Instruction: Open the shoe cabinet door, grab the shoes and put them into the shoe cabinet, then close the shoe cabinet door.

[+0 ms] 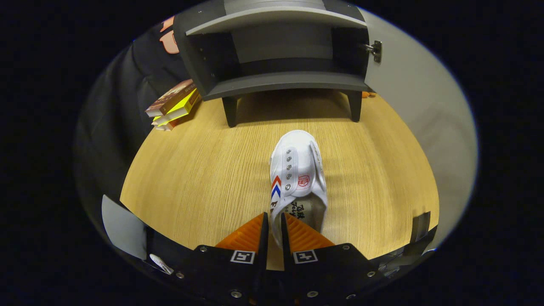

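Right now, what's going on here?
A person's handheld claw is shut on the heel-side wall of a white shoe, which lies on the wooden table pointing toward the shoe cabinet. The cabinet door is already open. The shoe is not in the cabinet yet.

Light wood-grain table (204, 170), bare across most of its top. Small stack of thin paperback books (173, 104) at the table's far left edge, just beside the dark cabinet's left side: brownish cover on top, bright yellow one under it (lowest ones barely visible). Tiny orange object (368, 94) by the cabinet's right leg, too small to identify.
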`<state>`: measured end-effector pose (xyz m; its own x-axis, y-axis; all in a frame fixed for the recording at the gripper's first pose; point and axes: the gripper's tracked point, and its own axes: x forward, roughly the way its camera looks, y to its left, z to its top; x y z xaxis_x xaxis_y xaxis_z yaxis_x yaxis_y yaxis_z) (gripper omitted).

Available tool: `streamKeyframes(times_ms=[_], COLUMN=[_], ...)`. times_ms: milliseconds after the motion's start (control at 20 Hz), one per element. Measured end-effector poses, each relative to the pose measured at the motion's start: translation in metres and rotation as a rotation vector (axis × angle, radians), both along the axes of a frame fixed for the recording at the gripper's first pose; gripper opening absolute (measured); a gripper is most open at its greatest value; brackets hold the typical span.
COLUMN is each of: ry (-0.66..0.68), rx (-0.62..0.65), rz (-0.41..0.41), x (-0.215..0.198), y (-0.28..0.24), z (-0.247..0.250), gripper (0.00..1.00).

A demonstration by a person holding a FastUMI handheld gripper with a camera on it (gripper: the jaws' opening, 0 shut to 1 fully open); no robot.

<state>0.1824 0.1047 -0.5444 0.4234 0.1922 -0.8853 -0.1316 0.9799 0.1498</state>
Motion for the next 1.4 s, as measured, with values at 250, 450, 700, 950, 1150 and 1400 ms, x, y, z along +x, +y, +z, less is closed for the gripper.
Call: streamKeyframes(times_ms=[250, 450, 700, 950, 1150, 1400], ry=[0.059, 0.073, 0.065, 0.026, -0.044, -0.122], rx=[0.031, 0.058, 0.050, 0.051, 0.057, 0.034], rz=[-0.027, -0.063, -0.039, -0.036, -0.050, -0.016], x=[0.003, 0.017, 0.023, 0.034, 0.053, 0.061], y=[0.003, 0.009, 0.009, 0.008, 0.002, 0.005], z=[-0.026, -0.037, -0.044, -0.025, 0.013, 0.049], gripper=[0.18, 0.19, 0.09, 0.00, 0.00, 0.00])
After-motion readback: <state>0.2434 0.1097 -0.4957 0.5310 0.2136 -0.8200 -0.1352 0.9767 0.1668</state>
